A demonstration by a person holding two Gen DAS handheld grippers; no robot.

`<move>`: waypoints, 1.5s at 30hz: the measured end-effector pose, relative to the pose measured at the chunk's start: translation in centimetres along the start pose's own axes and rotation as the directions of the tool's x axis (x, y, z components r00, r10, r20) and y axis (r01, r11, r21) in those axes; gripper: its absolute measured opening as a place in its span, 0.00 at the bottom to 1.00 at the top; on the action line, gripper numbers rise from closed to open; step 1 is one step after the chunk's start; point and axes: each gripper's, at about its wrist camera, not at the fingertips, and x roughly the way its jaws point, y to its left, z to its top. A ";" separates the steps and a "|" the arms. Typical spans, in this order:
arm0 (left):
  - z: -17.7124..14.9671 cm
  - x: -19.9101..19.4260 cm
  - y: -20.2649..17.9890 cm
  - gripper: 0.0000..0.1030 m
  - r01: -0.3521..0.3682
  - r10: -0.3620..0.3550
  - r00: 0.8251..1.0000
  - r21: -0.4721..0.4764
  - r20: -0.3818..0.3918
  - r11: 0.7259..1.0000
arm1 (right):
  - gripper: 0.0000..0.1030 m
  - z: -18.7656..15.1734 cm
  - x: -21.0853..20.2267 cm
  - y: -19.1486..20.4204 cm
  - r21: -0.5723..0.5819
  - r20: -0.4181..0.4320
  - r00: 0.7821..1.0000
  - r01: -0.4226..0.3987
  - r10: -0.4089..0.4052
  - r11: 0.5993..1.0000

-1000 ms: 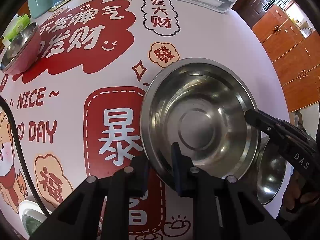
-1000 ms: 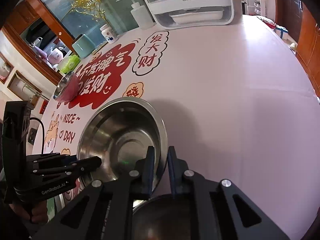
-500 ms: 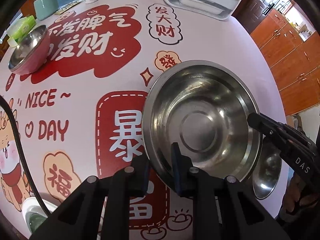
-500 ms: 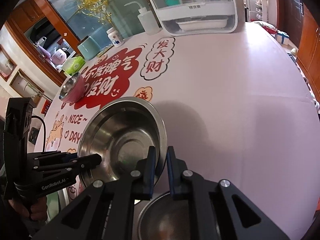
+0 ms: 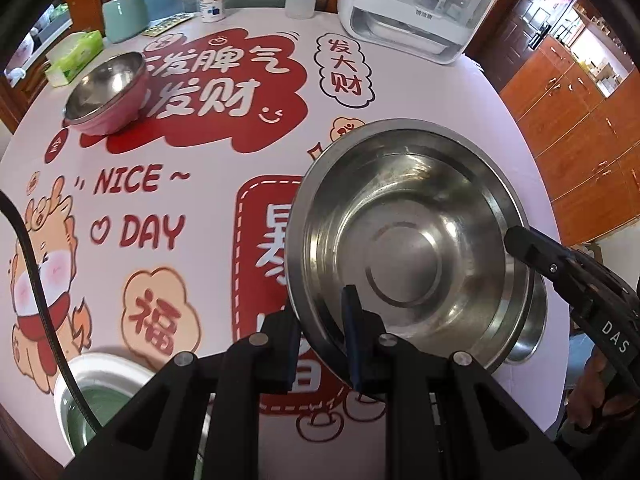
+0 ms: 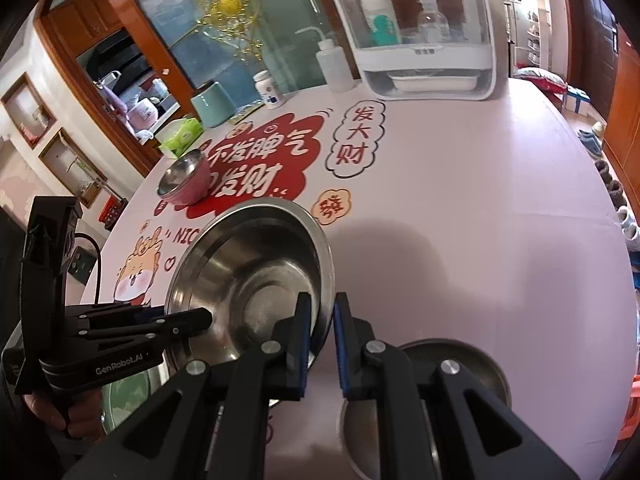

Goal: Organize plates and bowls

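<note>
1. Left gripper [image 5: 320, 344] reaching forward and level over the near table edge, jaws closed on the near rim of the large steel bowl [image 5: 404, 248], one finger inside, one outside.
2. Right gripper [image 6: 320, 340] coming in from the opposite side, jaws narrowly parted astride the bowl's far rim; cannot tell whether the pads actually press it.
3. Large steel bowl held tilted above the table [image 6: 460, 200], between the two tools, its open side turned toward the left wrist camera.
4. Smaller steel bowl [image 6: 452, 364] on the table just beyond and below the large one, partly hidden behind the right gripper's fingers [image 6: 344, 344].
5. Pink bowl with steel lining [image 5: 108, 96] well apart, far across the table, resting on the red print.
6. White bowl with green inside [image 5: 92, 400] at the near table edge, partly covered by the left gripper's body and a black cable [image 5: 36, 280].
7. At the far edge: white dish-cabinet with clear cover [image 6: 420, 40], squeeze bottle [image 6: 332, 64], white pill bottle [image 5: 212, 0], teal canister [image 5: 124, 12], green tissue pack [image 5: 76, 56].
8. Tablecloth print reading "NICE ~ DAY" alongside large Chinese characters; "GenRobot.AI" on the left gripper's side, "DAS" on the right one.
</note>
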 end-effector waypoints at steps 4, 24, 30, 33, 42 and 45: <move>-1.1 -1.5 0.4 0.17 -0.004 0.004 1.000 -0.008 0.020 1.000 | 0.11 -0.5 -1.0 1.3 -0.018 0.011 1.000 -0.003 0.004 1.000; -7.5 -7.3 1.3 0.17 -0.003 0.000 0.999 0.078 0.040 0.997 | 0.11 -6.6 -5.9 5.6 0.013 0.050 0.999 0.015 -0.016 1.000; -9.6 -7.6 1.2 0.17 0.001 -0.002 1.000 0.123 0.008 0.992 | 0.11 -9.1 -6.3 6.1 0.052 0.032 0.999 0.028 -0.030 0.998; -10.7 -7.4 1.1 0.17 0.003 0.000 1.000 0.140 -0.016 0.990 | 0.11 -10.5 -6.4 6.2 0.076 0.023 0.999 0.031 -0.033 0.997; -13.8 -5.6 1.0 0.17 0.015 0.005 0.995 0.191 -0.103 0.982 | 0.11 -14.6 -5.5 6.1 0.139 -0.037 0.998 0.060 -0.056 0.988; -14.8 -4.7 1.1 0.17 0.018 0.008 0.991 0.198 -0.131 0.980 | 0.11 -15.7 -5.2 6.1 0.146 -0.063 0.996 0.073 -0.064 0.987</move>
